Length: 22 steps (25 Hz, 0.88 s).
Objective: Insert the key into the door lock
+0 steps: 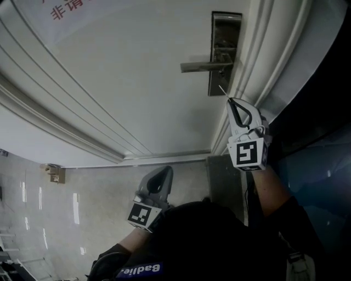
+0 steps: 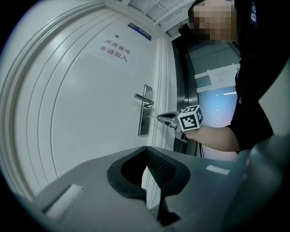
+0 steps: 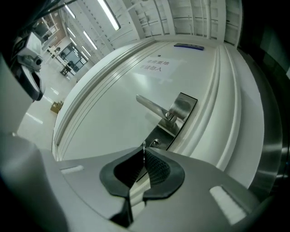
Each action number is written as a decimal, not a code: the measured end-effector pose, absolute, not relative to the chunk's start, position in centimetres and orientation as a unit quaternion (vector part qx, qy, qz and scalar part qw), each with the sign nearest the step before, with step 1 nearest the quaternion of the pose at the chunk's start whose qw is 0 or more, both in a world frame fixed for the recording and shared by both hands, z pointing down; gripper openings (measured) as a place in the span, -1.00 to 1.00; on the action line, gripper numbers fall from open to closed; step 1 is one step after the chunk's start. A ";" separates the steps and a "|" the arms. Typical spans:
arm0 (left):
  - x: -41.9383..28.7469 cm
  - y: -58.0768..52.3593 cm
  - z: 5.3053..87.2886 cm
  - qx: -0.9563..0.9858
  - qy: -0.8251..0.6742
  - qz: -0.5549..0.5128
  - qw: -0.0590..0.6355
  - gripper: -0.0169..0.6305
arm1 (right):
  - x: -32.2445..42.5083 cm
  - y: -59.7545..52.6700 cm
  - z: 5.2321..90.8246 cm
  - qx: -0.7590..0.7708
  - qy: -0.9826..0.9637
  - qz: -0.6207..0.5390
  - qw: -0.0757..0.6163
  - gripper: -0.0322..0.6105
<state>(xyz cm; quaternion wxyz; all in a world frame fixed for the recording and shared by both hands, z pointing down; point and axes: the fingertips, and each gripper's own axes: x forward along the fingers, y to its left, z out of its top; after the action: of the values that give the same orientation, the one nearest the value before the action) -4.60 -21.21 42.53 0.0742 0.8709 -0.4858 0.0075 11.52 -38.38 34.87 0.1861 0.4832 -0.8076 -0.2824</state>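
A white door (image 1: 137, 82) carries a steel lock plate (image 1: 225, 52) with a lever handle (image 1: 205, 66). My right gripper (image 1: 230, 100) is shut on a thin metal key (image 1: 224, 90), whose tip points at the plate's lower end, just short of it. In the right gripper view the key (image 3: 144, 148) sticks out between the shut jaws, close to the round keyhole (image 3: 156, 142) below the handle (image 3: 156, 108). My left gripper (image 1: 163, 171) hangs lower and to the left, away from the lock, jaws shut with nothing in them. From the left gripper view (image 2: 145, 150), the right gripper (image 2: 167, 118) shows at the lock plate (image 2: 146, 111).
Ribbed white moulding (image 1: 258, 60) frames the door on the lock side. Beyond it lies a dark metal jamb and glass panel (image 1: 318, 153). A sign with red characters (image 1: 60, 11) is on the door. A small cardboard box (image 1: 55, 173) sits on the glossy floor.
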 end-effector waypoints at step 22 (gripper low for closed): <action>-5.8 -19.9 43.6 0.872 -0.483 0.014 0.072 -0.90 | 11.6 -40.2 34.0 0.493 -0.664 -0.449 0.337 -0.86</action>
<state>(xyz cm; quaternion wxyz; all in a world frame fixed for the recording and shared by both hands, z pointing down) -5.75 -19.95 43.59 0.0723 0.8723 -0.4834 0.0143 11.62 -40.19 34.02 0.3374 0.4933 -0.6645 -0.4486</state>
